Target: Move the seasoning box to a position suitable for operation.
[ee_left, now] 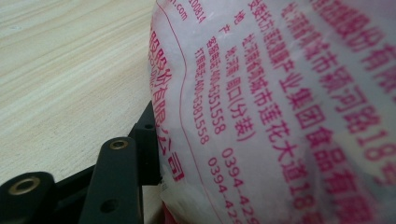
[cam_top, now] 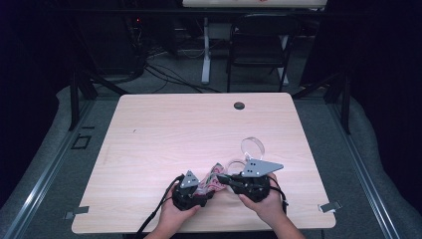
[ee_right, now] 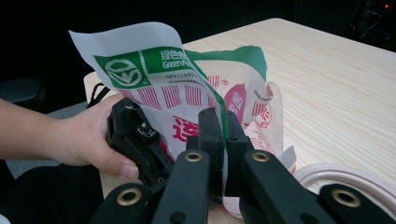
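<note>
Near edge of the table [cam_top: 149, 149], both hands low and close together. The printed plastic bag [cam_top: 211, 179] hangs between the two grippers, just off the front edge.

Right gripper [ee_right: 223, 140]: jaws drawn together on the bag's [ee_right: 187, 88] green-trimmed top edge, film pinched flat between the two black tips. Above the jaws the bag's white and green flap stands free, curling up and back. Below and to the right of the jaws, a pale ring-shaped thing [ee_right: 345, 179] lies on the wood, just beside the bag's lower corner; what it is I cannot tell.

Left gripper [cam_top: 191, 191]: held by the left hand [ee_right: 93, 135], beyond the right jaws on their left side. In the left gripper view the bag [ee_left: 280, 112] with red print presses right up against the one visible jaw, which touches the film at its left edge; the other jaw is hidden behind the bag, so how far the jaws stand apart I cannot tell.

A clear round lid [cam_top: 253, 147] rests on the table just beyond the right gripper [cam_top: 224, 179]. Open wood stretches away past both jaw sets to the far edge, where a dark grommet [cam_top: 239, 105] sits
</note>
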Demonstrator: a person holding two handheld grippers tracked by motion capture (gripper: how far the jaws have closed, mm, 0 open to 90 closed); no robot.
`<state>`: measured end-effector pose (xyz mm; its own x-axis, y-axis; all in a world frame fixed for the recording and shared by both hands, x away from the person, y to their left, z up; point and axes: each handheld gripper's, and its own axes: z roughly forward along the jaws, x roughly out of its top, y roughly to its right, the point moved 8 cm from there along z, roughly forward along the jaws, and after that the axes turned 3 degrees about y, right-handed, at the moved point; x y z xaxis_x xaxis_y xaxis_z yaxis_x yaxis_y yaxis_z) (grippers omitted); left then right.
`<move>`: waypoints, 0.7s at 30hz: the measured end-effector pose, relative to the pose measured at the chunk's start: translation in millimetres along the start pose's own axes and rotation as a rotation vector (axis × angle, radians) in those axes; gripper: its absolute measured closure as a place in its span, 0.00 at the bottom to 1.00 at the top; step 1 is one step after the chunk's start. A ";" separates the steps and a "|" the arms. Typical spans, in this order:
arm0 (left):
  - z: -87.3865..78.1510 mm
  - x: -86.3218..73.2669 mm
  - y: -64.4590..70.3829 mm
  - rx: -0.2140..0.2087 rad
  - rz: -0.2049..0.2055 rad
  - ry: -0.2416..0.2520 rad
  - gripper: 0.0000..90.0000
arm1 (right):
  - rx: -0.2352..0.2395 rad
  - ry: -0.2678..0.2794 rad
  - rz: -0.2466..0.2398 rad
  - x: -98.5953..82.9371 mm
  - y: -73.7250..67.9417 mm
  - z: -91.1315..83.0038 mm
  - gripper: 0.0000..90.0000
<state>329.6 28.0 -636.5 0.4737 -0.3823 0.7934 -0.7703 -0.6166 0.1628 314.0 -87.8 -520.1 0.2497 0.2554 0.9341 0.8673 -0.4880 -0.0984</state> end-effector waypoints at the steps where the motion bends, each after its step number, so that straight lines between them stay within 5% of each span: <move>1: 0.0 0.1 0.1 0.000 -0.002 0.003 0.58 | 0.001 0.000 0.000 0.0 0.2 0.0 1.00; 14: -0.2 0.9 0.0 -0.003 -0.005 0.016 0.61 | -0.004 0.001 0.002 0.3 2.4 0.0 1.00; 21: -0.3 0.7 0.6 0.014 0.027 0.010 0.61 | -0.021 0.003 0.022 -0.6 7.9 -0.9 1.00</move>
<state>329.4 27.6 -635.7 0.4483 -0.3919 0.8034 -0.7765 -0.6160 0.1328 320.3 -92.5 -521.1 0.2674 0.2421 0.9327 0.8522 -0.5112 -0.1116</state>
